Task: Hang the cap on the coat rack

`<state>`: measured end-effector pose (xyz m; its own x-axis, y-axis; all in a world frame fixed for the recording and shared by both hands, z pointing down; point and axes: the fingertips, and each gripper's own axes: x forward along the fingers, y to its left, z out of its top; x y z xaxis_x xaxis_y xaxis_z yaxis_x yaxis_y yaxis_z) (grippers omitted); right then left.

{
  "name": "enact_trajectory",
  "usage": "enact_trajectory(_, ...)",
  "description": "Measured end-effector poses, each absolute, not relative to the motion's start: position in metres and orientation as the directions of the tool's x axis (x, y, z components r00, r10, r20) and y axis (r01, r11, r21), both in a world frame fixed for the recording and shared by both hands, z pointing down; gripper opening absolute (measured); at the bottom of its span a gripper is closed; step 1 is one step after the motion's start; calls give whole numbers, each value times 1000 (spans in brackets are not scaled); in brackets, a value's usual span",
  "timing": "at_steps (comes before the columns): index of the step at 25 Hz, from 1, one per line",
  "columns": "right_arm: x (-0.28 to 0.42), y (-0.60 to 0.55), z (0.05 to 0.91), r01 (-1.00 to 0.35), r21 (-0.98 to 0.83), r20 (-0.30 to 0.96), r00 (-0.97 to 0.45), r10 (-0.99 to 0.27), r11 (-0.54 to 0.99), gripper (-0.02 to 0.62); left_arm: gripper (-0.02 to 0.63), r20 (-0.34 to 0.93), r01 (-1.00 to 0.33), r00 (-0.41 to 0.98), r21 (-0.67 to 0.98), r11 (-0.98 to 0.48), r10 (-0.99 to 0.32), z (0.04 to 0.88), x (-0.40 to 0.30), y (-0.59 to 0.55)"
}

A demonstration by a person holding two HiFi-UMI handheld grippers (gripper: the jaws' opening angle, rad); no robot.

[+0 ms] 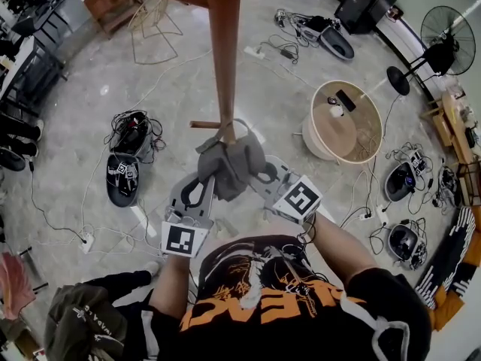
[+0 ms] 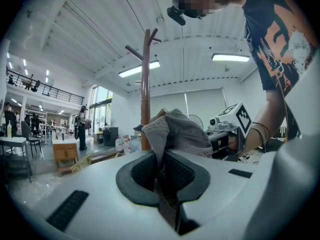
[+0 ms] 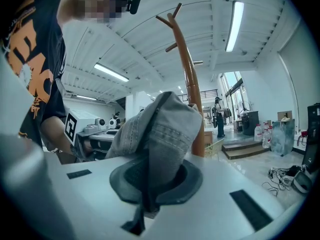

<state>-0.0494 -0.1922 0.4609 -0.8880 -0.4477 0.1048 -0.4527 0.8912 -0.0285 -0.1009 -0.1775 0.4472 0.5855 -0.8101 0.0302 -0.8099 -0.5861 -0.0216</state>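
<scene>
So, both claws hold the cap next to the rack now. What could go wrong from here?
The cap is crumpled between the left claw and right claw, so its opening may miss the short peg and it may fall on release.
It sits close to the rack pole; a hard push could rock it.
Cables lie on the floor nearby; a step could catch one.

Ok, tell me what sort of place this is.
Probably a large open workshop or lab hall: a high white ceiling with strip lights, a railed mezzanine along one side, and power cables strewn across the polished floor.
</scene>
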Motion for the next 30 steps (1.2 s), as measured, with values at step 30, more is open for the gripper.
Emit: enact_trajectory(30,-51,-231,510,-502,-17,175,-853,-491,865,21,40,45,-837,546,-6,-547,-837,508,-104,-218)
